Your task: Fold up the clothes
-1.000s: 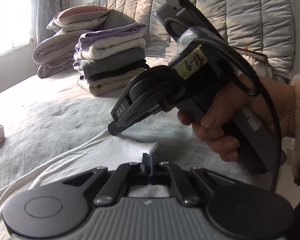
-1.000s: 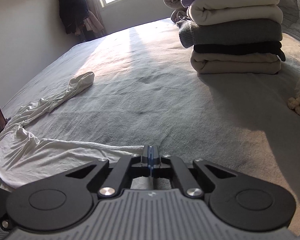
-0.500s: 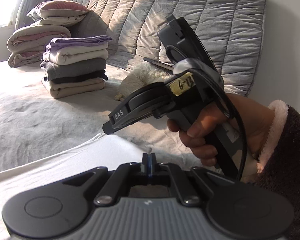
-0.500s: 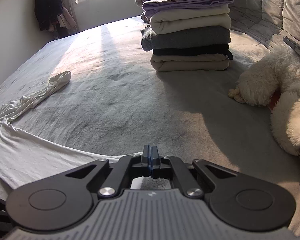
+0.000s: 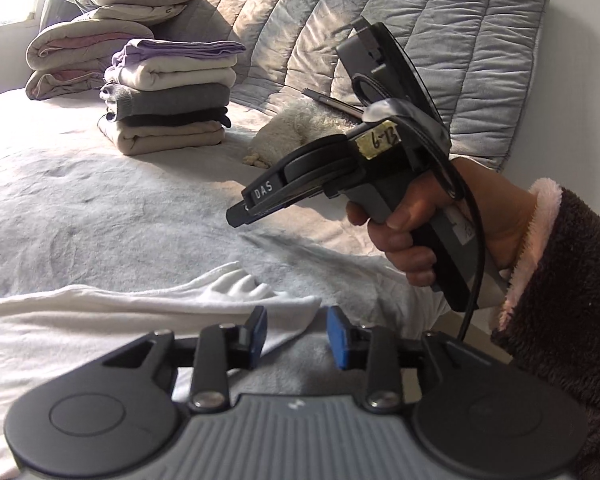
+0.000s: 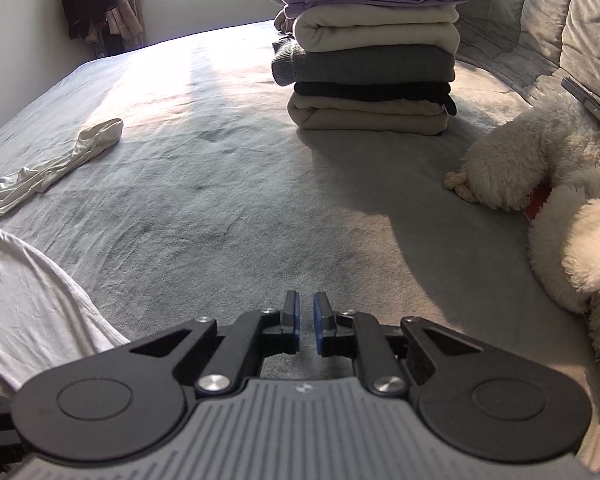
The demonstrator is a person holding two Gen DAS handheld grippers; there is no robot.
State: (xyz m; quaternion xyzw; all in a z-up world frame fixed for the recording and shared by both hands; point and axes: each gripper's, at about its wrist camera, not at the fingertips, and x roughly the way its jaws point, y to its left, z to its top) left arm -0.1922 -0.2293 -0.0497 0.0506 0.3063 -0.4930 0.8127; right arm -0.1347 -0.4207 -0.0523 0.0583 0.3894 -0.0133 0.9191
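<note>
Left claw [image 5: 296, 336]: blue pads spread wide, nothing between them; low centre of the left wrist view, just above a corner of the white garment.
Right claw [image 6: 306, 328]: pads parted by a narrow gap, nothing pinched; hangs over bare bed at bottom centre of the right wrist view. In the left view the same tool shows at centre right, gripped by a hand [image 5: 412, 240] in a dark fleecy sleeve.
White garment [image 5: 100, 320]: spread on the bed [image 6: 240, 200], lower left in both views; one long sleeve [image 6: 60, 160] trails off toward the left edge, bunched and twisted. Not folded as it lies.
Folded stack [image 6: 372, 60]: five pieces, neat, upper centre of the right view.
Plush dog [image 6: 540, 168]: right edge, close to the stack.
Stage, my reading: both claws free of cloth, which fits either just after a smoothing pull or just before a fresh grasp; cannot settle which.
Risk: thin cloth, so a pinch may catch the bedsheet beneath and drag it along.
Risk: twisted sleeve folded in as it lies would leave a lump.
Risk: a wide swing to the right could knock the dog or stack.
</note>
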